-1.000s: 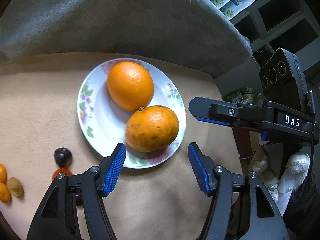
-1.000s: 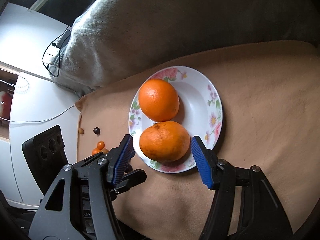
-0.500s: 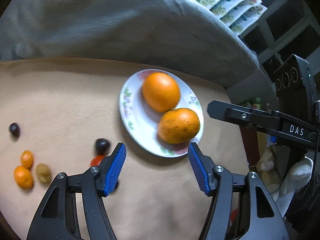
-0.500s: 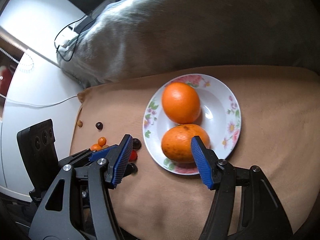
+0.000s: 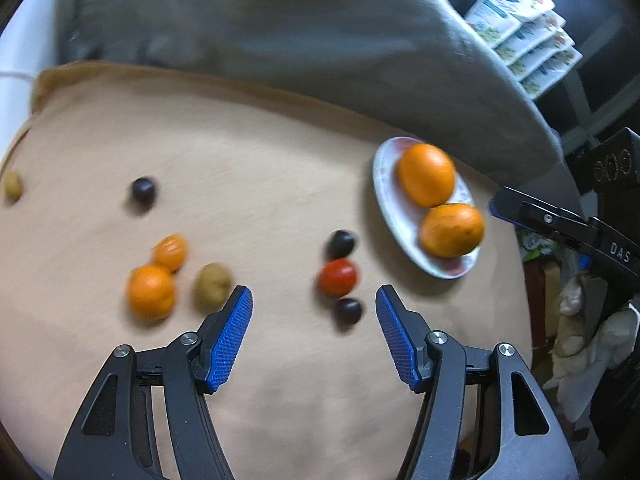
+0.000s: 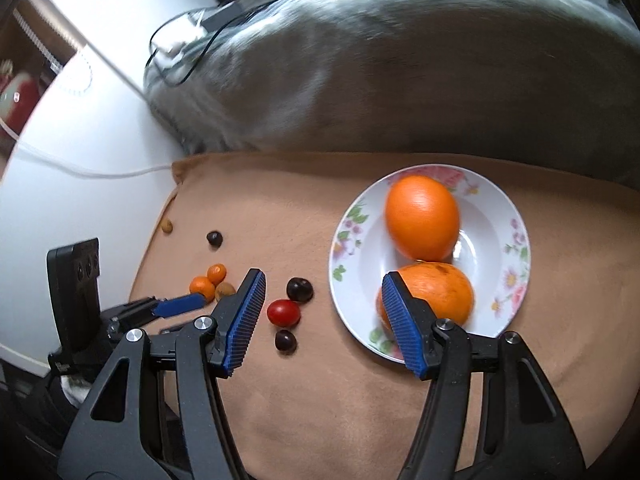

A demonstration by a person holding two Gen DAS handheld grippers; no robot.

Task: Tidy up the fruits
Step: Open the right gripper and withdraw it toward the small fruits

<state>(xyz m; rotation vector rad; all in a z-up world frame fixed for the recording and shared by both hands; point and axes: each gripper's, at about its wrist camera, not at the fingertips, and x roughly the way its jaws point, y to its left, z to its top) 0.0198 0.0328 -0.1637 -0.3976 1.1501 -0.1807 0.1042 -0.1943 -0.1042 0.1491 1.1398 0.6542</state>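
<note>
A floral plate (image 6: 516, 240) on a tan cloth holds two oranges (image 6: 422, 218) (image 6: 436, 292). In the left wrist view the plate (image 5: 384, 200) sits at the right. Left of it lie a red cherry tomato (image 5: 337, 277) and two dark grapes (image 5: 341, 243) (image 5: 348, 311). Farther left are two small oranges (image 5: 151, 291) (image 5: 170, 252), a brownish fruit (image 5: 212, 283) and a third dark grape (image 5: 143, 191). My left gripper (image 5: 313, 292) hovers open over the cloth just short of the tomato. My right gripper (image 6: 323, 280) is open and holds nothing, its right finger in front of the near orange.
A grey blanket (image 5: 280, 40) bulges behind the tan cloth (image 5: 280, 380). Another small brownish fruit (image 5: 13, 186) lies near the cloth's left edge. Stacked printed packets (image 5: 520, 40) stand at the back right. A white surface with cables (image 6: 80, 140) borders the cloth on the left.
The left gripper has swung left from the plate to the small fruits, which have come into its view. The right gripper has pulled back and rolled, so the plate sits farther right. Both stay open.
</note>
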